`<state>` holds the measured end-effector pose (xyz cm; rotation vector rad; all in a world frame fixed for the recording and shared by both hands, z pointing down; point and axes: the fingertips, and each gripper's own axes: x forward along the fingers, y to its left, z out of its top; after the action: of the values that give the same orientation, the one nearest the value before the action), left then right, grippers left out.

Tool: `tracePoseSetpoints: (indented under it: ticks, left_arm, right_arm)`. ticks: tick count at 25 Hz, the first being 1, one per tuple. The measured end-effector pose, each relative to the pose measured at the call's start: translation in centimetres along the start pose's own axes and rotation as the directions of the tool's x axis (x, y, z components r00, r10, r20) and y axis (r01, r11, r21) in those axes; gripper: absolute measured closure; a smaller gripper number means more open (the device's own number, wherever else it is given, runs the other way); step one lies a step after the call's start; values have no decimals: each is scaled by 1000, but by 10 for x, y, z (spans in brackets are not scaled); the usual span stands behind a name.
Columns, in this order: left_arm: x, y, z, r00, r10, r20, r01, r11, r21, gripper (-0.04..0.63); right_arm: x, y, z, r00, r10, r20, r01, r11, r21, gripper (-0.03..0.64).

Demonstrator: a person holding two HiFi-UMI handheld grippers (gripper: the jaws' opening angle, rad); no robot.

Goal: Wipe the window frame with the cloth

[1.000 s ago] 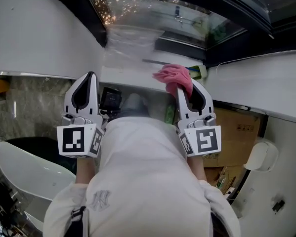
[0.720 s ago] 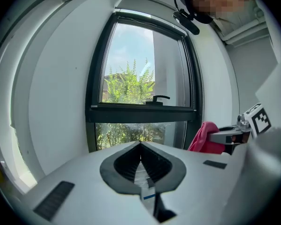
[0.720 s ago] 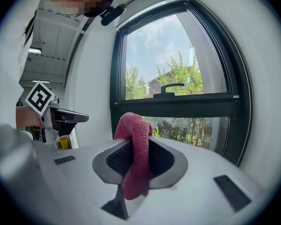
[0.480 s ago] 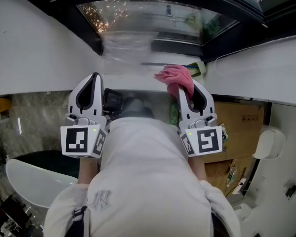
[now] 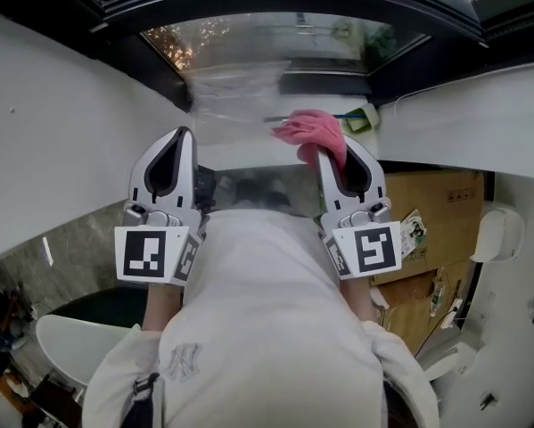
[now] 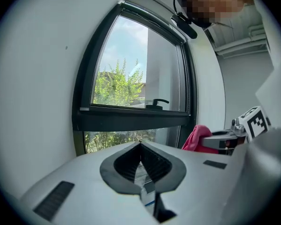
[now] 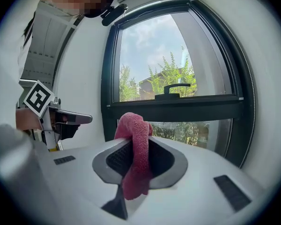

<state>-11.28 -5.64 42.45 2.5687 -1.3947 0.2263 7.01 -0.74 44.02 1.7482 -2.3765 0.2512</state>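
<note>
Presently my right tongs [image 7: 136, 143] are clamped on the pink cloth [image 7: 133, 158], which is pinched between the two jaws: a folded hump bulges above the tips and a loose tail hangs down over the grey jaw pads. From the head view the same cloth [image 5: 309, 135] sits bunched at the tip of the right tongs [image 5: 329, 156], held up towards the lower part of the window. My left tongs [image 6: 140, 143] are closed tip to tip with nothing between them, and in the head view the left tongs [image 5: 184, 134] are level with the right pair, the two well apart on either side of the person's white shirt [image 5: 267, 310]. Looking out along the left jaws, I can see the cloth and the right tongs off to the right, near the bottom right corner of the window. Beyond both pairs stands the dark window frame [image 7: 178, 109], its horizontal bar [image 6: 131, 118] crossing the pane, with a black window handle [image 7: 178, 87] just above that bar. I cannot tell whether the cloth touches the frame or stops just short of it. Green trees [image 6: 117, 86] show through the glass, a white wall [image 6: 37, 78] lies to the left of the frame, and a cardboard box [image 5: 427, 212] sits low on the right.
</note>
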Motion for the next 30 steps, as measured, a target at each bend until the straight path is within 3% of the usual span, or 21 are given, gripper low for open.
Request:
tracePoseSetpoints:
  ticks: [9, 20, 30]
  left_arm:
    - [11, 39, -6, 998, -59, -12, 59, 998, 20, 586]
    - [18, 45, -6, 995, -91, -31, 92, 996, 6, 586]
    - [21, 37, -20, 998, -46, -34, 47, 999, 3, 586]
  right_arm:
    - [25, 22, -7, 998, -64, 9, 64, 998, 20, 535]
    - [33, 18, -7, 995, -98, -5, 99, 995, 27, 535]
    - [46, 15, 6, 999, -11, 52, 12, 1000, -5, 537]
